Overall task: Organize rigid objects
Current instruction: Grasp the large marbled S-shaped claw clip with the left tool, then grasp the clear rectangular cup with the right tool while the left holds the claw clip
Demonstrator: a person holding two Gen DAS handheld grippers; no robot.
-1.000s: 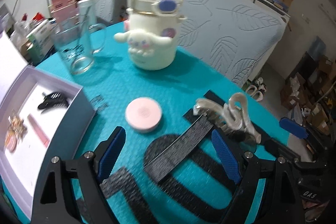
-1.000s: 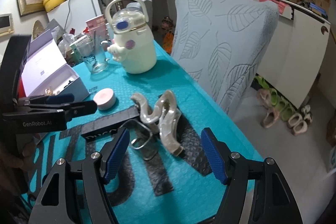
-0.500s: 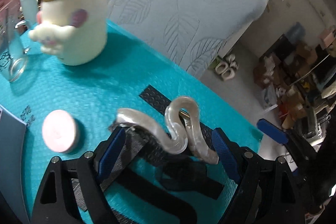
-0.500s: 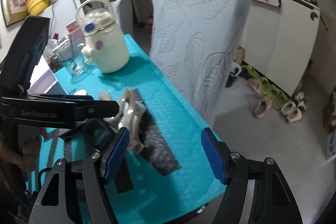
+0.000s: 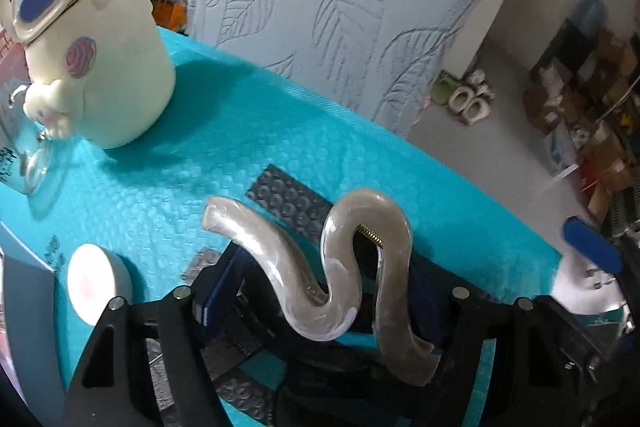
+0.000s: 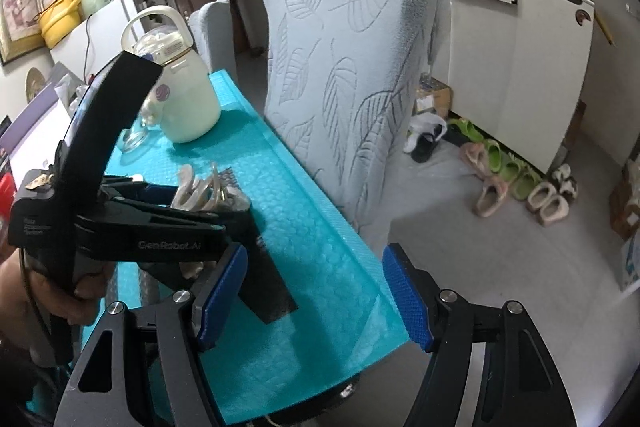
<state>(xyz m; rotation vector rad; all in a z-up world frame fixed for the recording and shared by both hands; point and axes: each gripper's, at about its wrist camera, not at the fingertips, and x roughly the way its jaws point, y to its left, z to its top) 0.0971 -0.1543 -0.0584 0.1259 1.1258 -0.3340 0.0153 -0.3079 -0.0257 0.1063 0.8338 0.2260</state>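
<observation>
A pearly beige wavy hair claw clip (image 5: 340,267) lies on the teal table mat (image 5: 240,147). My left gripper (image 5: 320,299) is shut on the clip, one blue pad on each side of it. In the right wrist view the left gripper (image 6: 192,203) holds the clip (image 6: 200,189) low over the mat. My right gripper (image 6: 316,295) is open and empty, at the table's near right edge, beside the left gripper.
A cream cartoon water jug (image 5: 92,59) and a glass mug (image 5: 24,163) stand at the back left. A pink round case (image 5: 94,281) lies left of the clip. A grey box edge (image 5: 20,307) is at far left. A leaf-pattern chair (image 6: 352,75) stands beside the table.
My left gripper moved right and forward to the hair clip and shut on it. My right gripper drew back from the clip toward the table's edge, still open.
</observation>
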